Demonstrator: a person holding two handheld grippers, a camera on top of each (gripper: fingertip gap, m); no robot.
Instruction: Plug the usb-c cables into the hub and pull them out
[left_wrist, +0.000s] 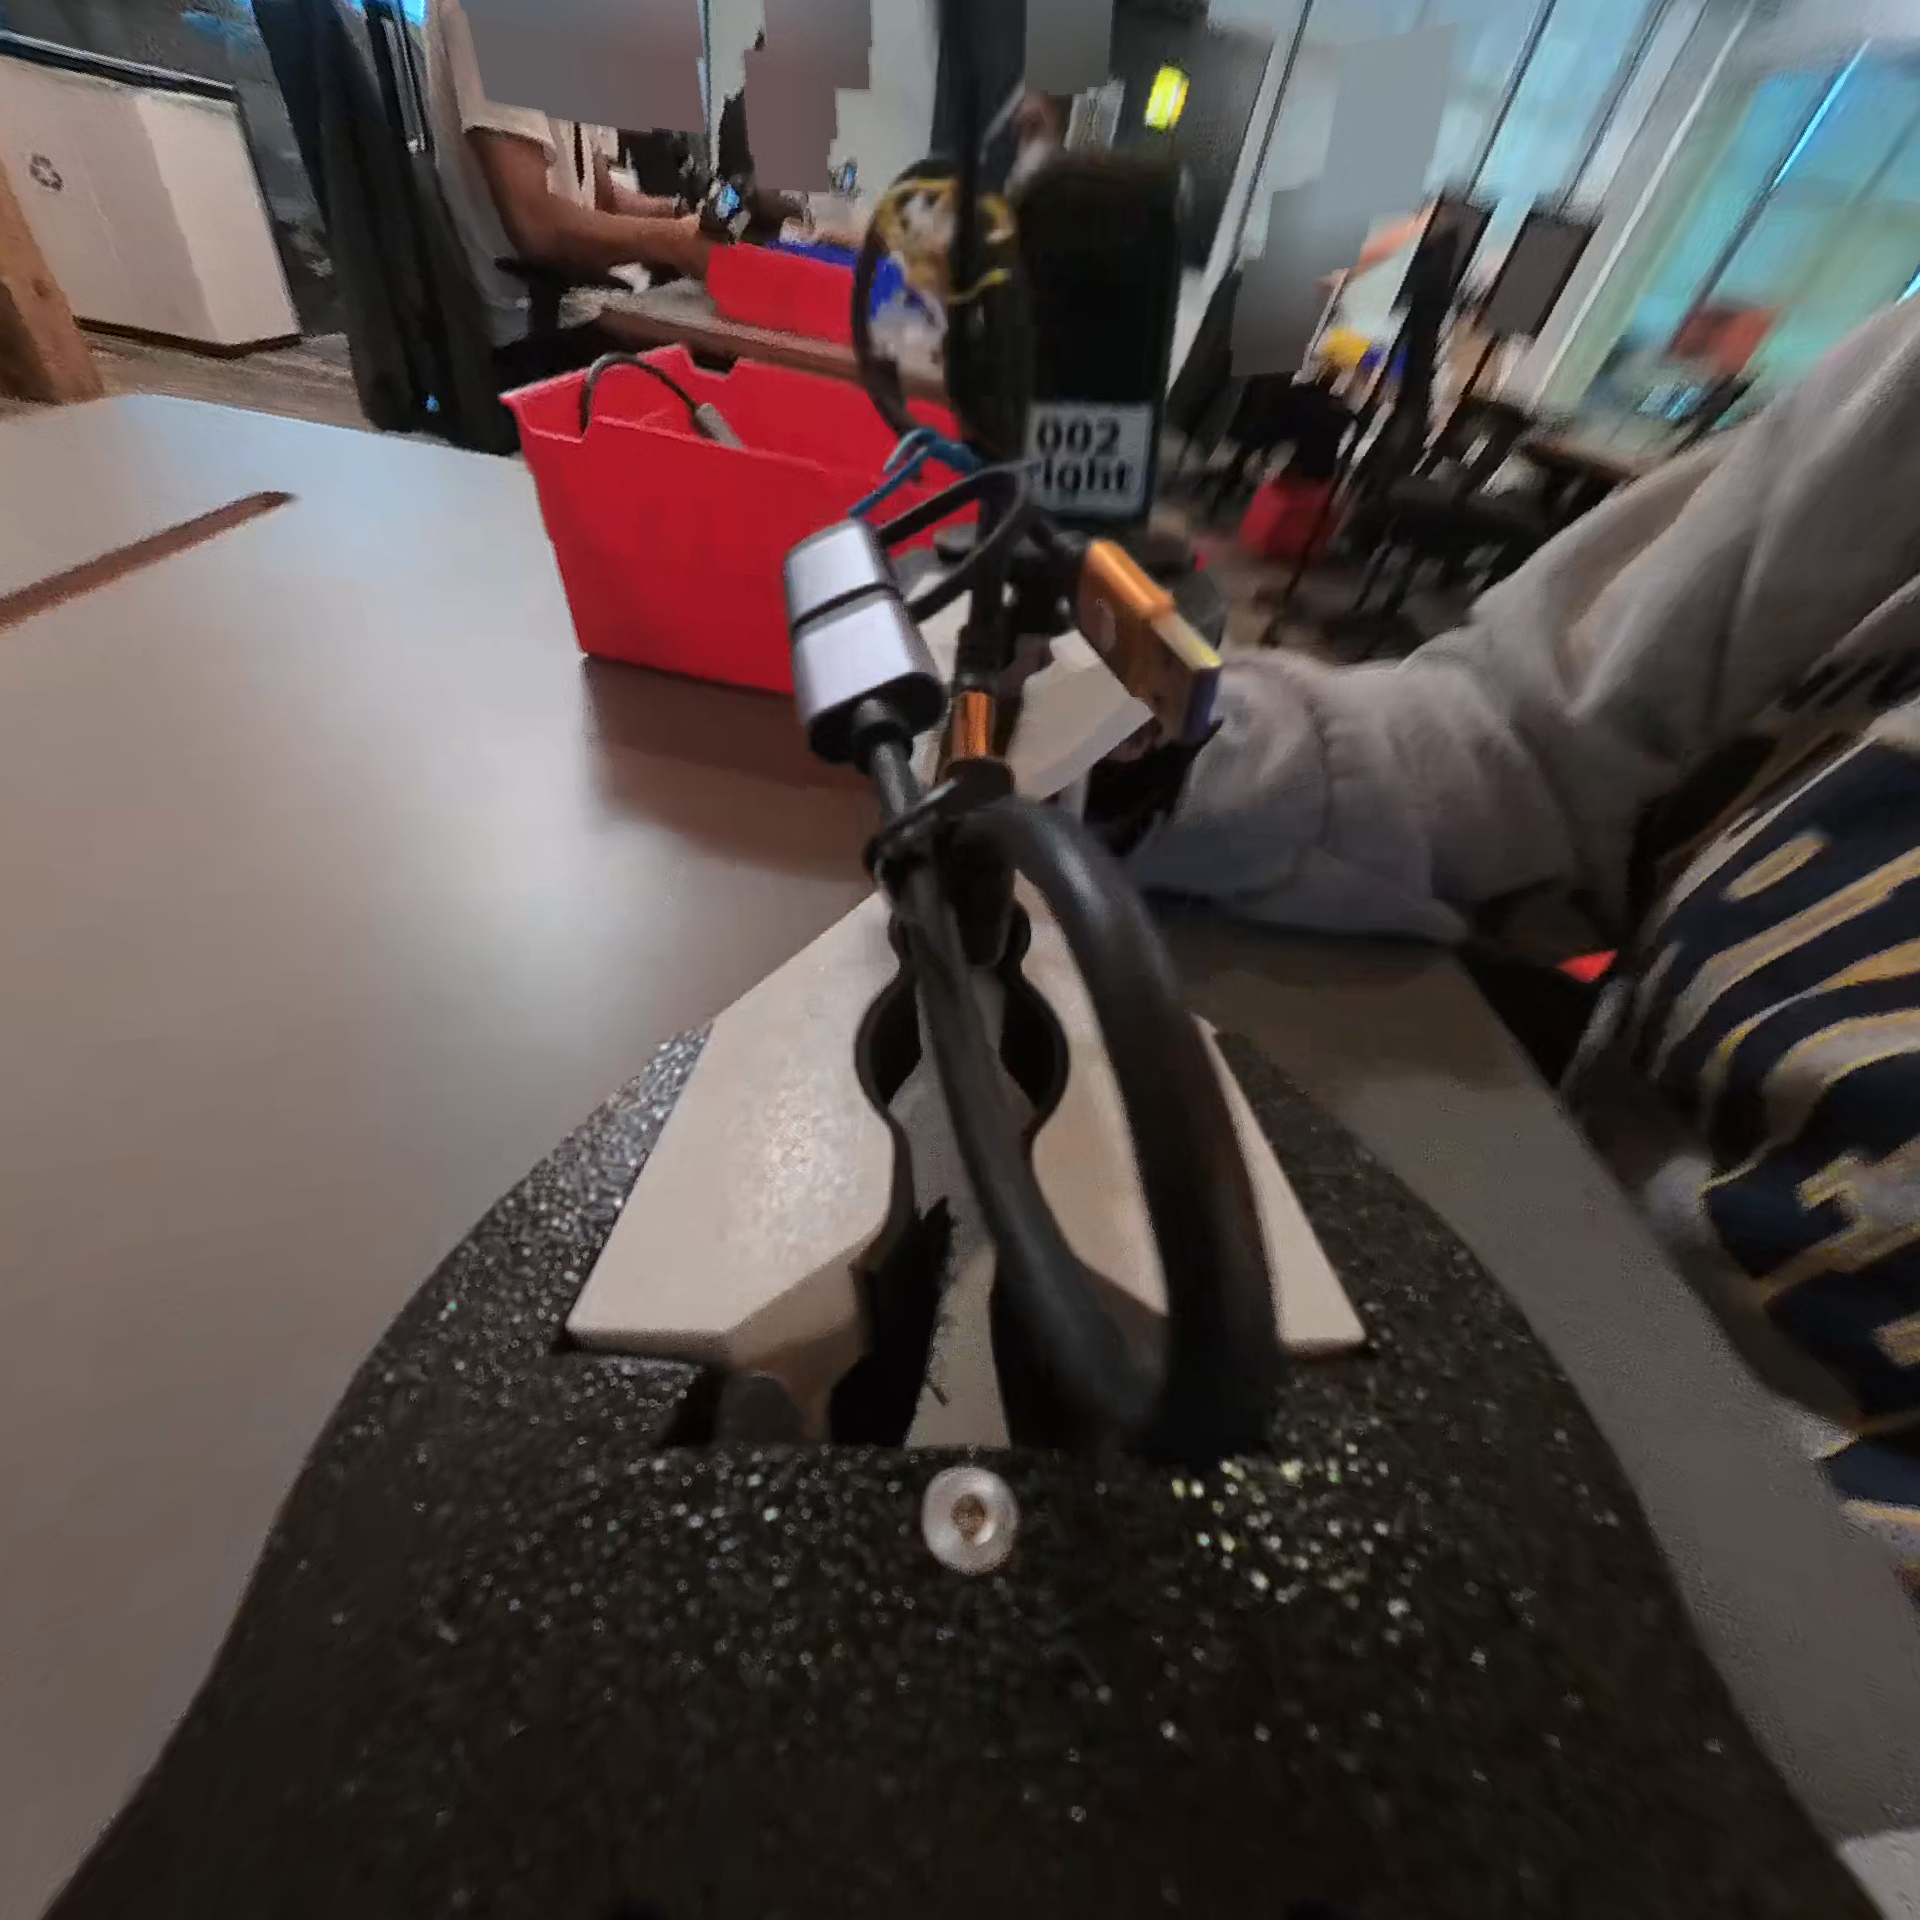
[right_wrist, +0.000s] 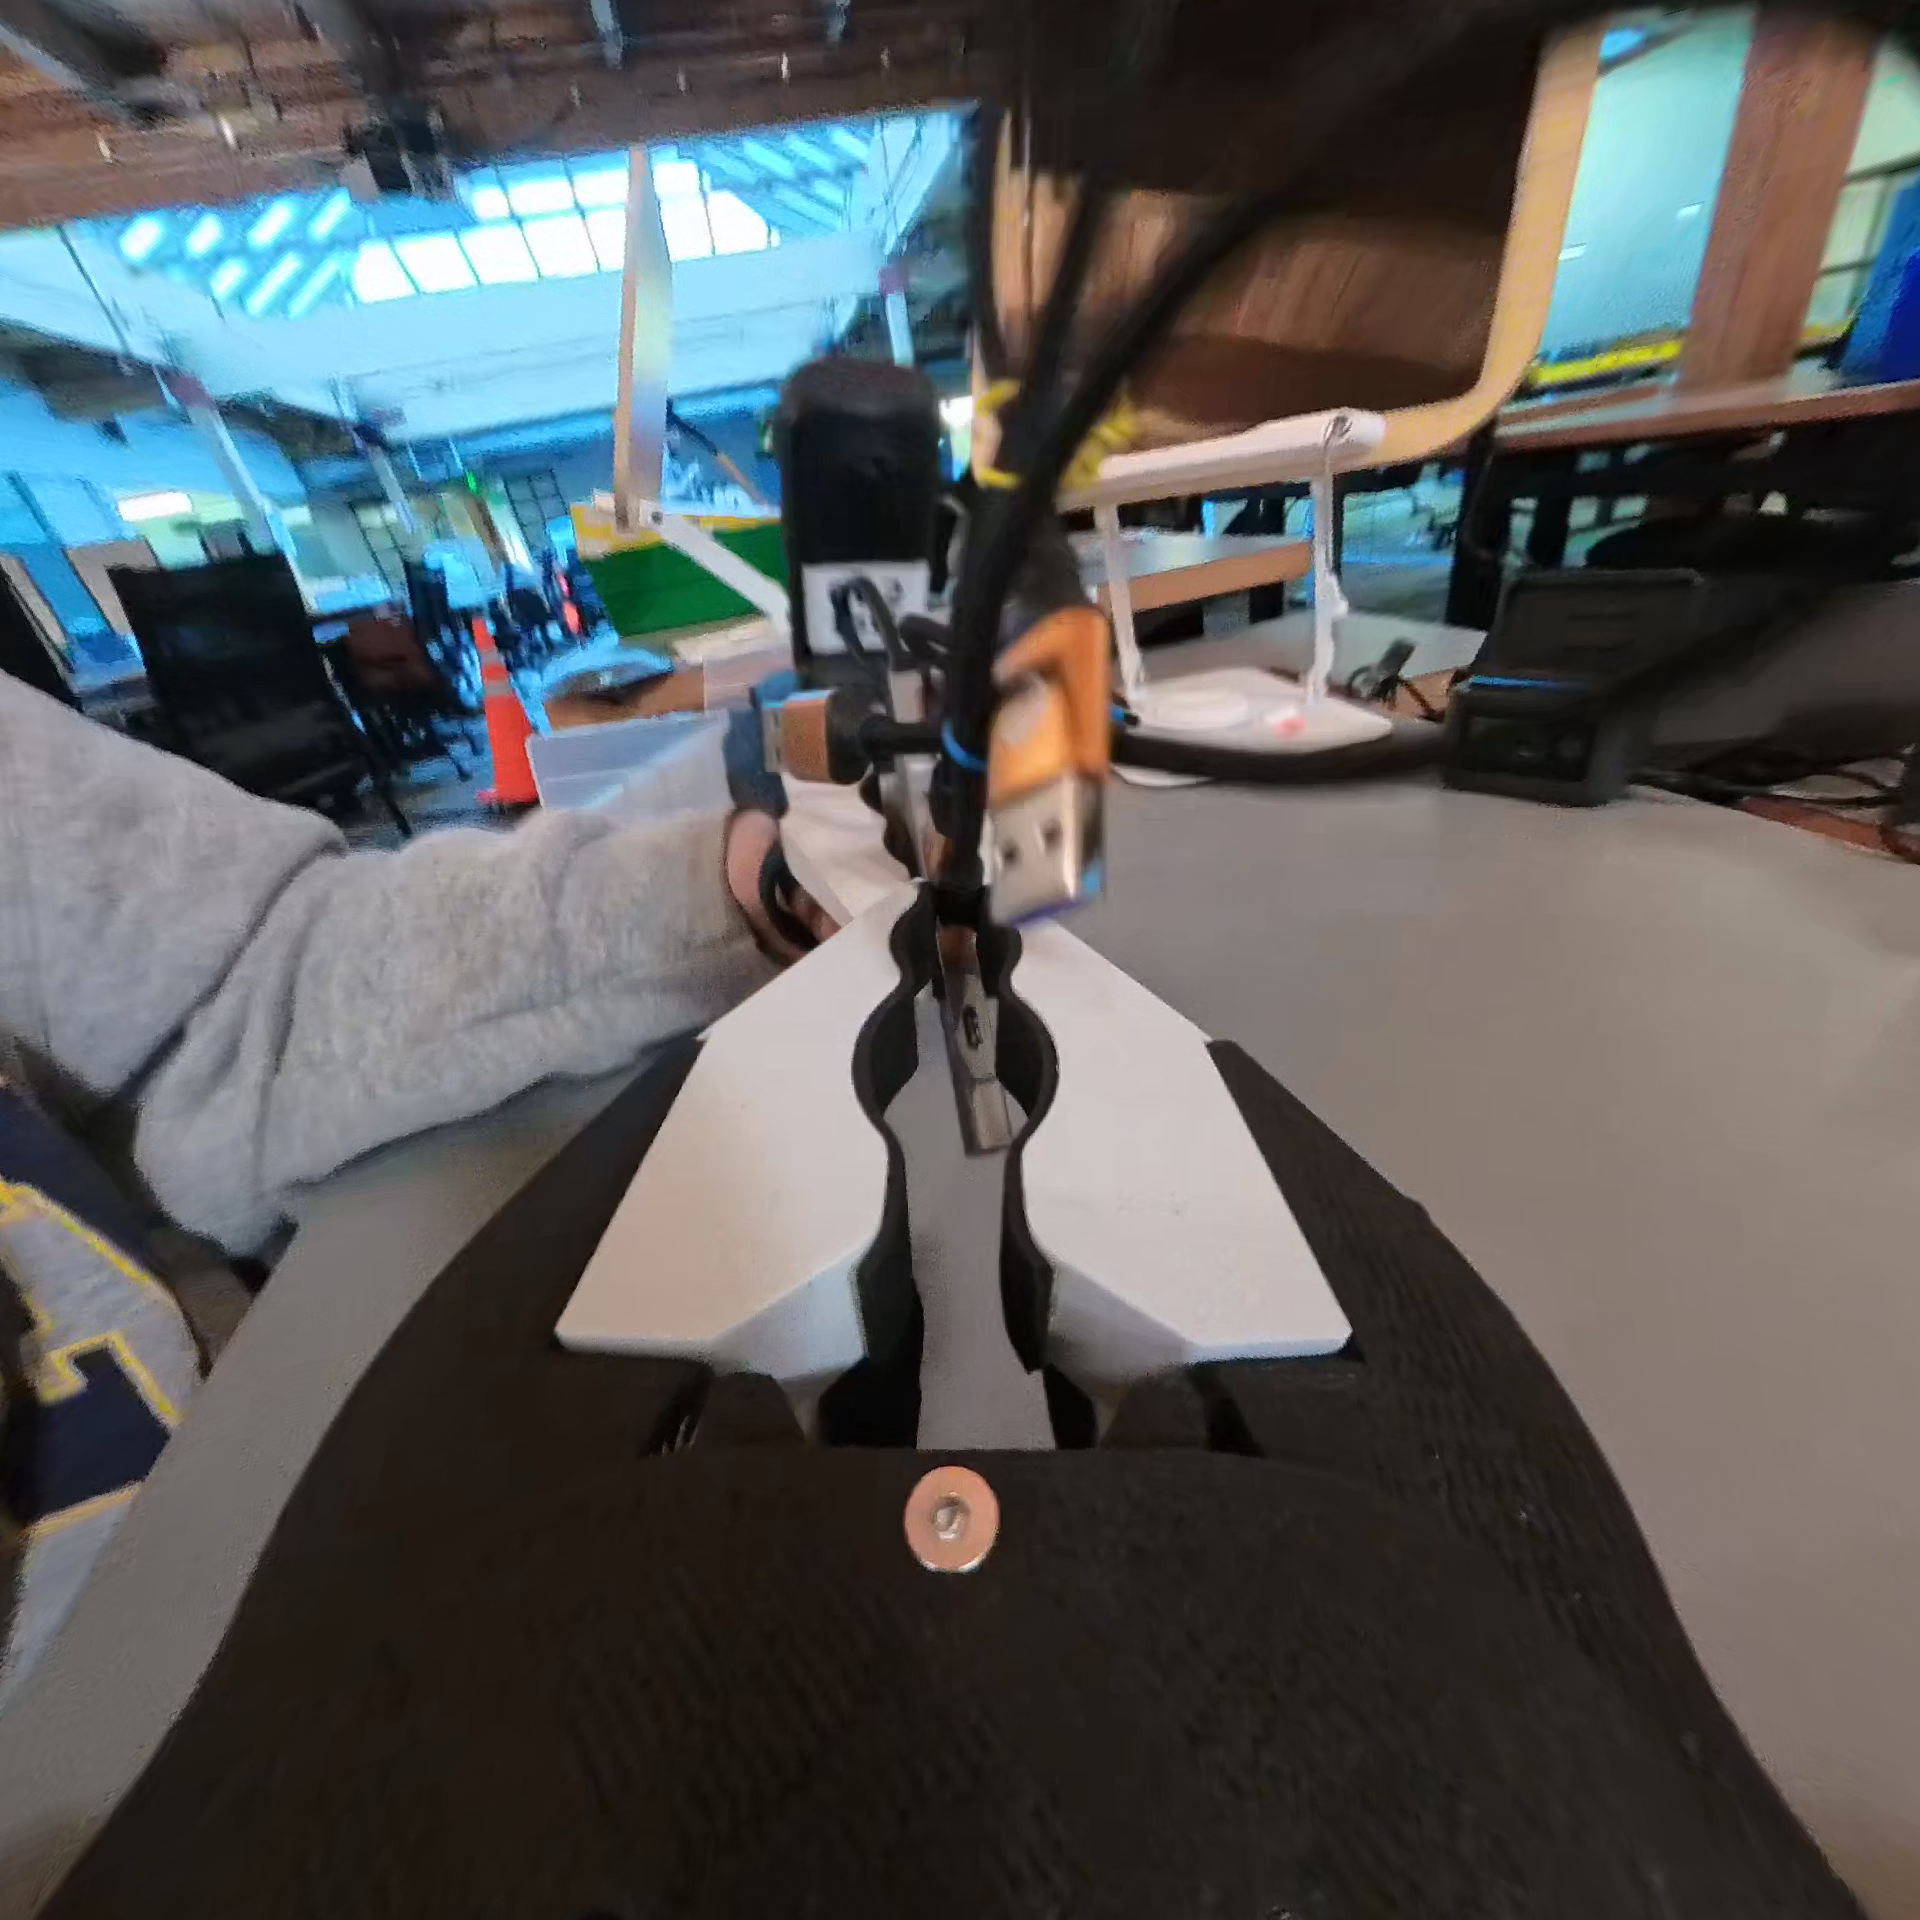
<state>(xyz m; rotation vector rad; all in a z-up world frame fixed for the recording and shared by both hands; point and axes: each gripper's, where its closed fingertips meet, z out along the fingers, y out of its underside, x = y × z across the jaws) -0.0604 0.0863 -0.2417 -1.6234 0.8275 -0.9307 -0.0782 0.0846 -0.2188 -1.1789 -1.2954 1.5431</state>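
My left fingers (left_wrist: 951, 904) are nearly closed, pinching a black cable (left_wrist: 940, 997) just behind a grey hub (left_wrist: 857, 644) that sticks up past their tips, above the tabletop (left_wrist: 312, 831). My right fingers (right_wrist: 956, 935) are also nearly closed, gripping a small copper-banded plug (right_wrist: 954, 940) with a thin dark piece below it; I cannot tell exactly what that piece is. Two orange connectors (right_wrist: 1049, 748) dangle loose beside the plug, tied into the same bundle. I judge the main risks to be the dangling connectors snagging on the hub, the plug meeting the port at an angle, or the cable sliding through my left grip when I push.
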